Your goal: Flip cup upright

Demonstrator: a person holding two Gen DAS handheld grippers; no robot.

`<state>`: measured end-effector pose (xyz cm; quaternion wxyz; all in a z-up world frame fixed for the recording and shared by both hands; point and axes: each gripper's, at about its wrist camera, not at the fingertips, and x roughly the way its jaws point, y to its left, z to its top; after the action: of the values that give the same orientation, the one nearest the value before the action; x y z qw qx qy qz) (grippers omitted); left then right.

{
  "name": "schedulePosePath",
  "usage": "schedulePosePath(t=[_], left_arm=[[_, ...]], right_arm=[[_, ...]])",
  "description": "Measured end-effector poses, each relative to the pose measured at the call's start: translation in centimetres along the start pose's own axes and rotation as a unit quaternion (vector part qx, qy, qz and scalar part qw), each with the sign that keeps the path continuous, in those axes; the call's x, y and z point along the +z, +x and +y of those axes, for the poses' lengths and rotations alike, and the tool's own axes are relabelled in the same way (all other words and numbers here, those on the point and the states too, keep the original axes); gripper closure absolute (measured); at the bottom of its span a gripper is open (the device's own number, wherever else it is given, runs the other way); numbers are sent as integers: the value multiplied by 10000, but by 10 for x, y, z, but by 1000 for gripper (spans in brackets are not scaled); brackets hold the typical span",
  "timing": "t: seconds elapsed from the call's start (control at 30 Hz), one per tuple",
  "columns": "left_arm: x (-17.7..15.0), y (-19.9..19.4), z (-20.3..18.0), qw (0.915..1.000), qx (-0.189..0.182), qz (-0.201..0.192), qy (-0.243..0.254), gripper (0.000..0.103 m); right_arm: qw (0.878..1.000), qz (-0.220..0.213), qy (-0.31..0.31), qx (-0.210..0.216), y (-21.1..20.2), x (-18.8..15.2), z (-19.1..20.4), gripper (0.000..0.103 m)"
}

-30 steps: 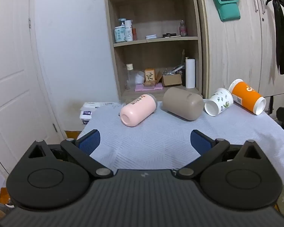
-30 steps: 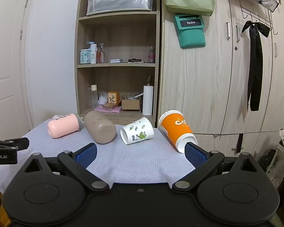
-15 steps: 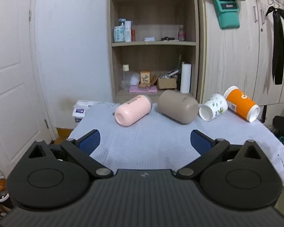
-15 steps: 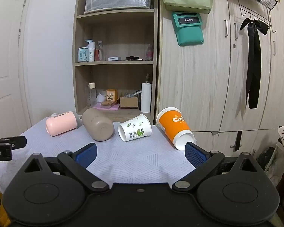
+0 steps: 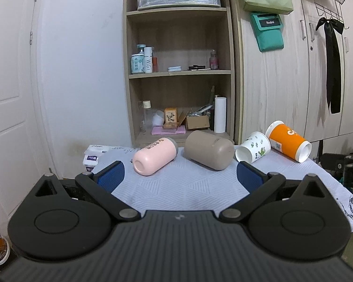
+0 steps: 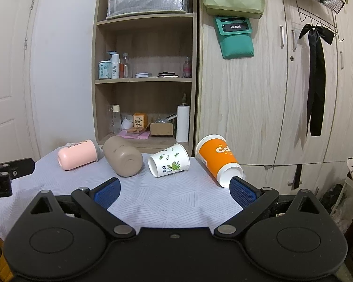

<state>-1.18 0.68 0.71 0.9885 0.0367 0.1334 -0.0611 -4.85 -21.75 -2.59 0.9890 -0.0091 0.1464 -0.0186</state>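
Several cups lie on their sides in a row on a table with a pale grey cloth (image 5: 186, 188): a pink cup (image 5: 154, 156) (image 6: 78, 154), a taupe cup (image 5: 208, 149) (image 6: 122, 156), a white leaf-print paper cup (image 5: 253, 146) (image 6: 169, 163) and an orange paper cup (image 5: 288, 144) (image 6: 217, 158). My left gripper (image 5: 180, 177) is open and empty, above the near edge of the table in front of the pink and taupe cups. My right gripper (image 6: 175, 190) is open and empty, in front of the white and orange cups.
A wooden shelf unit (image 6: 143, 80) with bottles and boxes stands behind the table, with wardrobe doors (image 6: 282, 94) to its right. A white door (image 5: 9, 94) is on the left. The left gripper's body (image 6: 4, 171) shows at the left edge of the right wrist view.
Both grippers have pulled back and tilted up a little, so the cups sit lower and smaller in view. Both stay open. The cups have not moved.
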Motion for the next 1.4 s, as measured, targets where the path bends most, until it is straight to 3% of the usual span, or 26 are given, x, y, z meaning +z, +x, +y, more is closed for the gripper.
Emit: schedulePosePath(t=[0.63, 1.4], left_arm=[[-5, -2, 3, 9999, 47, -7, -90, 0], [-10, -3, 5, 9994, 82, 330, -83, 0]], right_arm=[[9998, -173, -9, -88, -5, 1, -2, 2], [9999, -54, -124, -73, -4, -1, 3, 2]])
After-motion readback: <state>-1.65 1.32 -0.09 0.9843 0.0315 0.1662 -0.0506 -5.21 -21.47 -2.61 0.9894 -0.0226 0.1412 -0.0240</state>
